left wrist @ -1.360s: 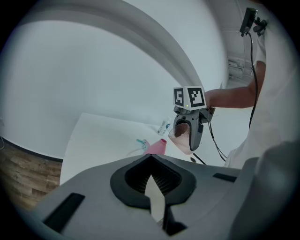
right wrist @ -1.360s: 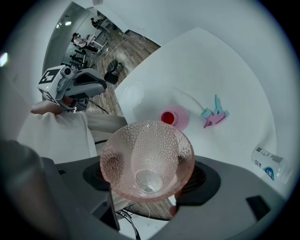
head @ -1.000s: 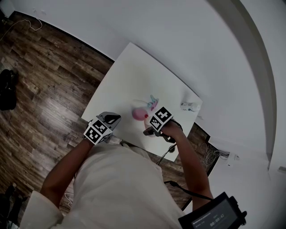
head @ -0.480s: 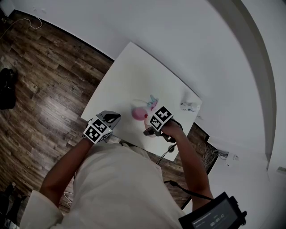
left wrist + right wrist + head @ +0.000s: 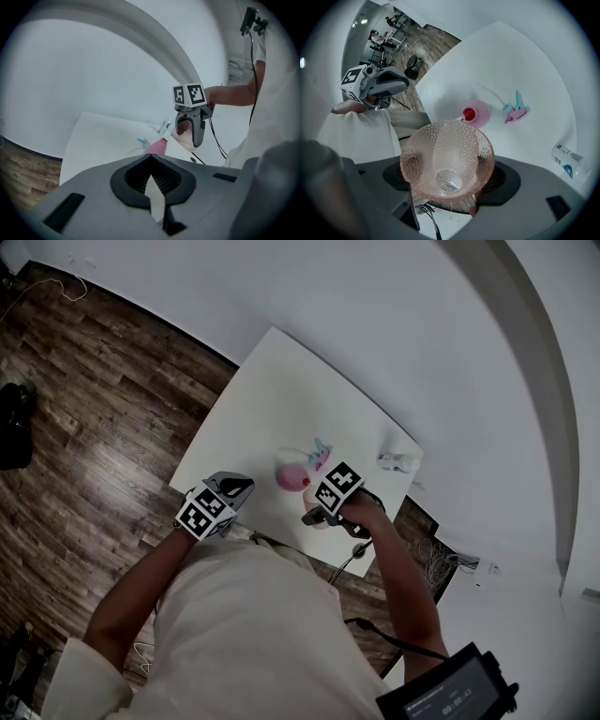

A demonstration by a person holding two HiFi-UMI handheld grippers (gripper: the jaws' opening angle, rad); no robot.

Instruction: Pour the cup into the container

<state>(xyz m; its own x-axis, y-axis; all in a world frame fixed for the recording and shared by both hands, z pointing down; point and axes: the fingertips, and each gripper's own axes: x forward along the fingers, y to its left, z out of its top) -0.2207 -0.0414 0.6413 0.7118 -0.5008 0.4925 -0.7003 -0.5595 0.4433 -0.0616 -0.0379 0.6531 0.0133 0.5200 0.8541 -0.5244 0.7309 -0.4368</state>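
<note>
Fingers (image 5: 200, 133) of my R gripper (image 5: 317, 514) are clamping the tipped cup (image 5: 447, 154), holding unchanged at container (image 5: 477, 113); pour prob. ending.

1. The cup (image 5: 447, 159) is clear with a faint pink tint, its wall covered in small dimples, widening from a small flat base to a broad round rim.
2. It is clamped between the jaws of the right gripper (image 5: 449, 199) and tipped far over. In the right gripper view it fills the lower middle of the frame, mouth facing the camera.
3. The container (image 5: 477, 113) is pink and round-bodied, with a small mouth that shows red.
4. It stands on the white table (image 5: 525, 61), just above the cup's rim in the right gripper view, and sits near the middle of the head view.
</note>
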